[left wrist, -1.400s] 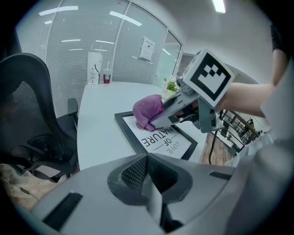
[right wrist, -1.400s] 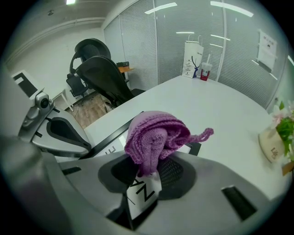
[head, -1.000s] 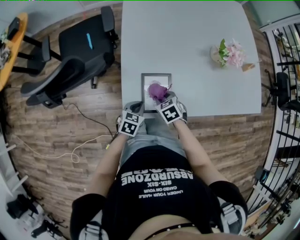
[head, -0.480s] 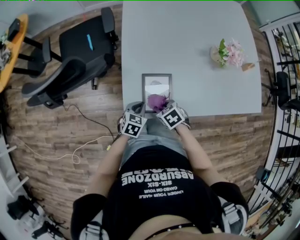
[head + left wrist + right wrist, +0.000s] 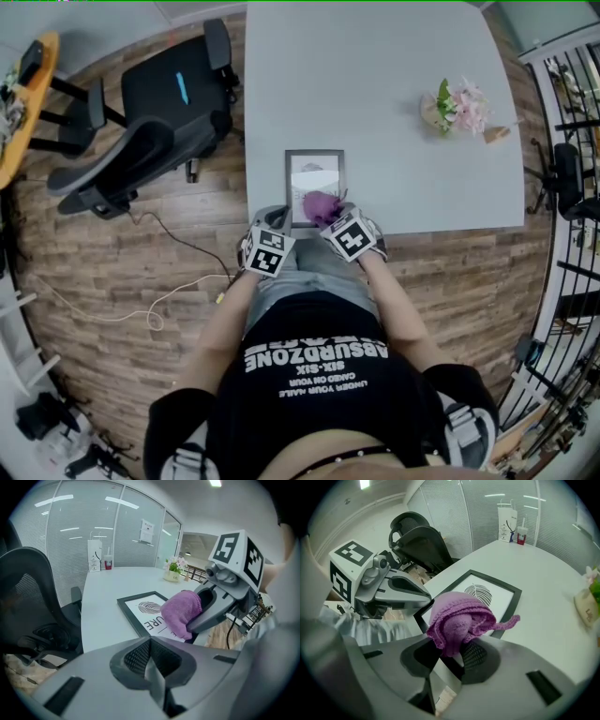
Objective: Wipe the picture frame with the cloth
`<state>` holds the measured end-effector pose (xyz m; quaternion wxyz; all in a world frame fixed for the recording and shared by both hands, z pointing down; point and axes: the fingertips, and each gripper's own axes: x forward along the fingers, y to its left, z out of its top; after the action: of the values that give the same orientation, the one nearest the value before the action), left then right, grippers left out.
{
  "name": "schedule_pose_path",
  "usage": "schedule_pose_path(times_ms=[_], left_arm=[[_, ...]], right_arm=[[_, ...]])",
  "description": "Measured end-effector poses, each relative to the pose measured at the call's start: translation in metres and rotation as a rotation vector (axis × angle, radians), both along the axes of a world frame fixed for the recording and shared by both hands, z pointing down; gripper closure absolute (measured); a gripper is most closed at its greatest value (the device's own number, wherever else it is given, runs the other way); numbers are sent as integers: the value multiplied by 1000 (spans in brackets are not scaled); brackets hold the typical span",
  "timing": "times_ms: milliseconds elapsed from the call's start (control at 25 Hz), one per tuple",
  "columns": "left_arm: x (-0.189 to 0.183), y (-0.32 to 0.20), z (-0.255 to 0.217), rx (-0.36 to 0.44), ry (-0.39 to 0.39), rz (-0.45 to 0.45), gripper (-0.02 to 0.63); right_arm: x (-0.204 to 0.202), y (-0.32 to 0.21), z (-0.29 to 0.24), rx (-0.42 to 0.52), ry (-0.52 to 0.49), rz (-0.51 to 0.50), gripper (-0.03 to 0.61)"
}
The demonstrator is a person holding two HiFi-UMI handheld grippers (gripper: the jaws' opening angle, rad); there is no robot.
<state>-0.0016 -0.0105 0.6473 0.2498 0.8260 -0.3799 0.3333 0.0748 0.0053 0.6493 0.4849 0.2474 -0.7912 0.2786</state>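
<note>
A dark-framed picture frame (image 5: 314,186) with a fingerprint print lies flat at the near edge of the white table (image 5: 375,84); it also shows in the left gripper view (image 5: 140,609) and the right gripper view (image 5: 487,592). My right gripper (image 5: 330,212) is shut on a bunched purple cloth (image 5: 321,205), which rests over the frame's near end (image 5: 457,620). From the left gripper view the cloth (image 5: 180,613) hangs from the right gripper's jaws. My left gripper (image 5: 273,220) sits at the frame's near left corner, jaws closed with nothing between them.
A small pot of pink flowers (image 5: 457,105) stands at the table's right. A black office chair (image 5: 150,112) is left of the table, with a cable (image 5: 141,300) on the wooden floor. A white bag and bottle (image 5: 508,524) stand at the table's far end.
My right gripper has drawn the purple cloth down the frame toward its near end. More of the print is uncovered. The left gripper has stayed at the near left corner.
</note>
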Motion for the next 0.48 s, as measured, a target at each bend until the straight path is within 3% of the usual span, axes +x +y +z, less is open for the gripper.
schedule_pose_path(times_ms=[480], left_arm=[[0,1,0,-6,-3,9,598]], right_arm=[[18,1,-3,65,25,-24,460]])
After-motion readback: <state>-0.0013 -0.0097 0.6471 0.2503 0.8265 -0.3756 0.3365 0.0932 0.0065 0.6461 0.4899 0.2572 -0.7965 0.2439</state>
